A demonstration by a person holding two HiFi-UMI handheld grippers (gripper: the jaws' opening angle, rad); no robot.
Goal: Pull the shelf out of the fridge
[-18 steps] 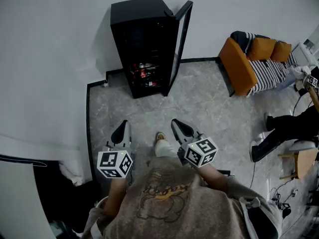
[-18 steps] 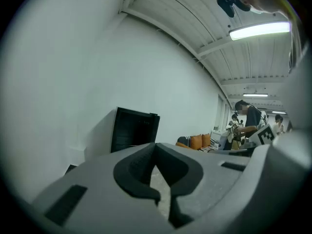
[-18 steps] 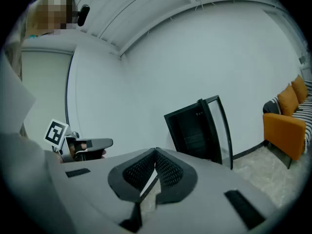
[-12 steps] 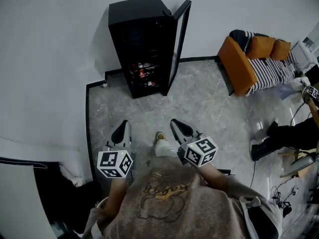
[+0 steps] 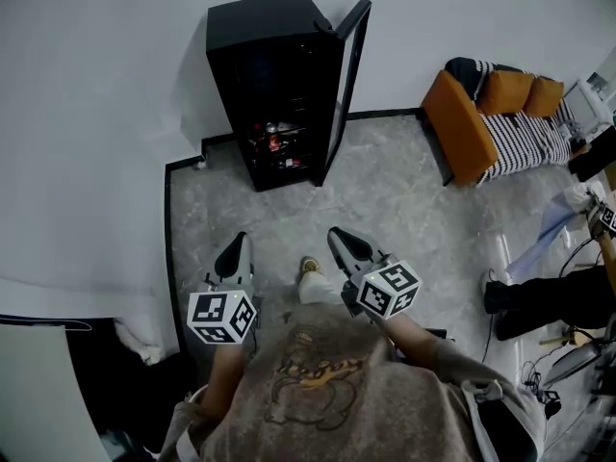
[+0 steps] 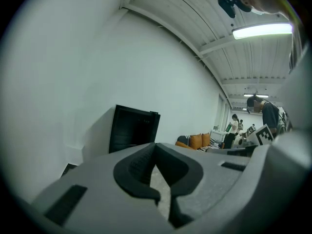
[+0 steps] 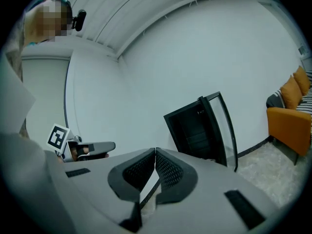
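A black fridge point(image 5: 274, 85) stands against the white wall at the far end of the floor, its glass door point(image 5: 348, 80) swung open to the right. Dark shelves with cans and bottles point(image 5: 277, 142) show in its lower part. The fridge also shows in the left gripper view point(image 6: 131, 128) and the right gripper view point(image 7: 195, 133). My left gripper point(image 5: 235, 250) and right gripper point(image 5: 339, 241) are held low in front of my body, well short of the fridge. Both are shut with nothing between the jaws point(image 6: 156, 147) point(image 7: 155, 155).
An orange sofa point(image 5: 491, 118) with striped cushions stands at the right wall. A person's legs point(image 5: 539, 292) and cables lie at the right edge. My shoe point(image 5: 310, 266) is on the grey marble floor point(image 5: 404, 200) between the grippers. A black skirting line point(image 5: 171, 229) runs along the left.
I have stepped slightly closer to the fridge. The person at the right has shifted their legs. Both grippers stay as they were.
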